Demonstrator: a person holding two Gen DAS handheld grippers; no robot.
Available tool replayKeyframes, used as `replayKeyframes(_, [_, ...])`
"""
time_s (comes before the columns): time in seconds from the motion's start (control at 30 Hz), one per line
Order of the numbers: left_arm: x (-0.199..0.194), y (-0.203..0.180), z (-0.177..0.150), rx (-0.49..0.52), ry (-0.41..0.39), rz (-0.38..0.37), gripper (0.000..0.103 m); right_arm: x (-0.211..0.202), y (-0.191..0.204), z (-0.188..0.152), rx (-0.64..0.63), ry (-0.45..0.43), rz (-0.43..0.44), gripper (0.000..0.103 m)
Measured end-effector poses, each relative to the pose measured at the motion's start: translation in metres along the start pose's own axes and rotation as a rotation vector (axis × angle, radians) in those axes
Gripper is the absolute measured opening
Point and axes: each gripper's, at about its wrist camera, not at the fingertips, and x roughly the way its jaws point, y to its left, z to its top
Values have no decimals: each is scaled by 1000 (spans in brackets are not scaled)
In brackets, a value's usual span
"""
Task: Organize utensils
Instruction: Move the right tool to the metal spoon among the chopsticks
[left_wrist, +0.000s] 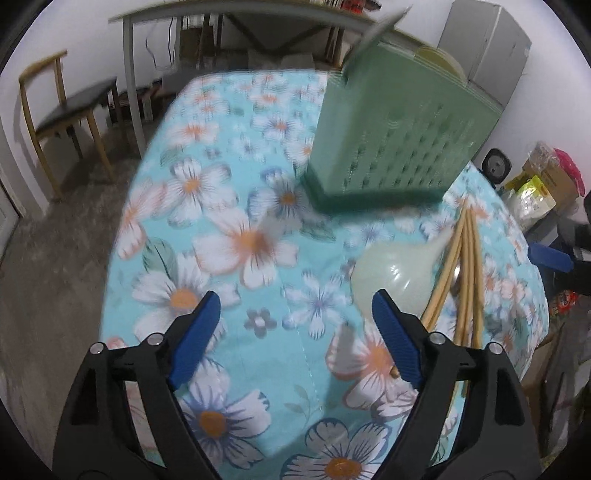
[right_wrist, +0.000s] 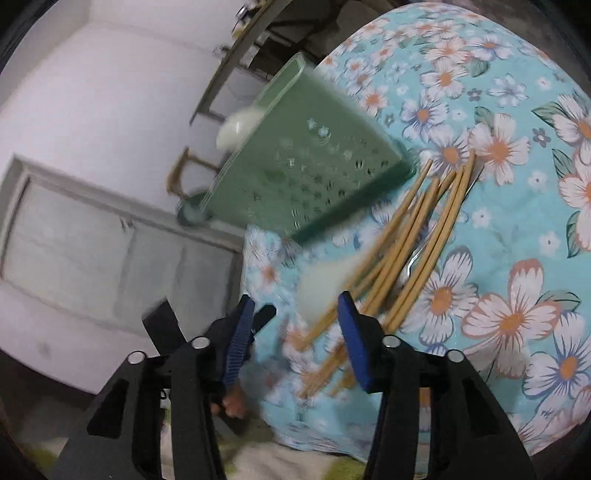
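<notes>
Chopsticks (right_wrist: 417, 236), a loose bamboo bundle, lie just beyond the right gripper (right_wrist: 299, 314), jaws apart and empty; the left gripper (left_wrist: 291, 306) gapes wide over the floral tablecloth (left_wrist: 229, 206). Near them stands a green perforated holder (left_wrist: 391, 136); a wooden chair (left_wrist: 62, 122) sits far left.

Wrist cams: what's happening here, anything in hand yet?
A person with a gripper in each hand is sorting utensils on a floral tablecloth. Both the left gripper and right gripper are open and hold nothing. A bundle of chopsticks and a pale spoon lie loose on the cloth beside the green perforated utensil holder, which already has something pale poking from its top. The left gripper is just left of the spoon. The right points at the chopsticks. Both views are motion-blurred.
</notes>
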Motion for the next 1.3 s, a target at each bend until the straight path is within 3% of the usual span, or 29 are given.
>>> replayKeyframes(0.17, [4, 6, -8, -34, -18, -56, 94, 36, 40, 3, -238, 85, -93, 39])
replayKeyframes(0.27, [4, 3, -10, 0, -22, -55, 95, 66, 61, 4, -374, 159, -151, 39])
replayKeyframes(0.47, [5, 0, -12, 26, -22, -44, 95, 111, 53, 8, -422, 301, -276, 39])
replayKeyframes(0.63, [3, 3, -12, 29, -23, -70, 95, 108, 37, -3, -407, 340, -337, 39])
replayKeyframes(0.77, [3, 4, -12, 30, -29, -73, 95, 92, 20, -12, -361, 338, -381, 39])
replayKeyframes(0.97, [-7, 0, -11, 42, -73, -79, 95, 66, 2, -11, -276, 273, -376, 39])
replayKeyframes(1.3, [-15, -9, -9, 69, -111, -108, 92, 40, -44, 16, -24, 85, -273, 39])
